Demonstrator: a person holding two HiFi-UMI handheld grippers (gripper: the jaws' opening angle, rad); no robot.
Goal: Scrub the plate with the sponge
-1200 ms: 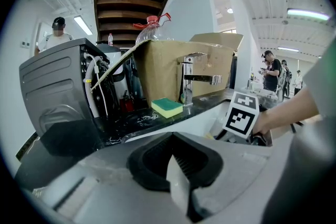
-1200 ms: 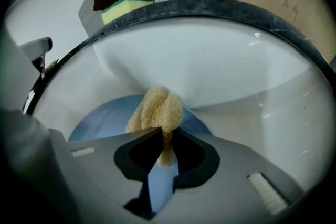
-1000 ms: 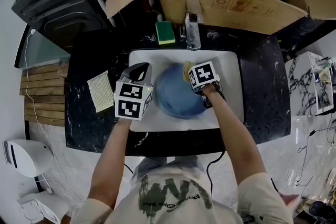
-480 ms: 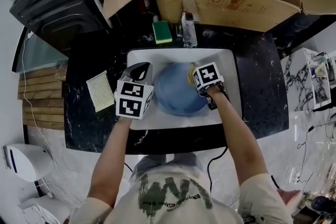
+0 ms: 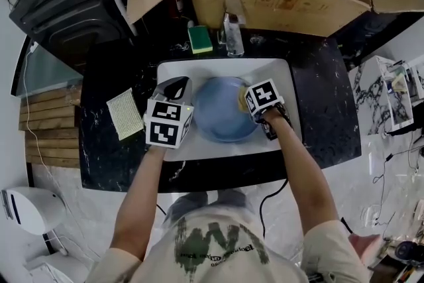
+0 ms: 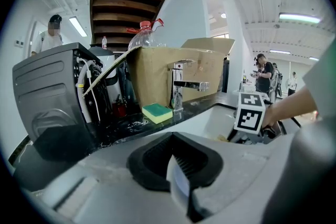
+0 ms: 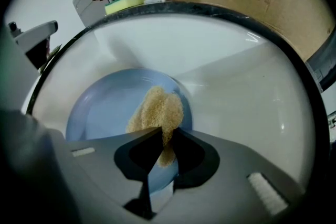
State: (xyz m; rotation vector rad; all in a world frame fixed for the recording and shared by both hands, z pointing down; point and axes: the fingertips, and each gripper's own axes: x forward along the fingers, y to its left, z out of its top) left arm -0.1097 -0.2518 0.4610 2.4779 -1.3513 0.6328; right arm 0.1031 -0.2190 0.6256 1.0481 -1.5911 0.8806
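- Step in hand: scrubbing is under way, as I judge. My right gripper has its jaws closed on the tan sponge, and the sponge rests on the blue plate, on its right part.
- My left gripper has its jaws narrow, pinched on the plate's rim at the left side, probably to steady it.
- The plate lies in the white sink, approx. in the middle, in front of the tap.
- Next move, in my opinion: rub the sponge over the rest of the plate w/ light pressure, and the left jaws must not let go. The plate looks smooth and may slide in the basin.
- Surface: a black speckled tabletop goes around the sink. A green-yellow sponge sits beside the tap, and a pale ribbed cloth lies at the left.
- Behind are an open cardboard box and a black machine.
- Room: a large hall, white ceiling w/ strip lights. Some persons stand far off in the left gripper view.
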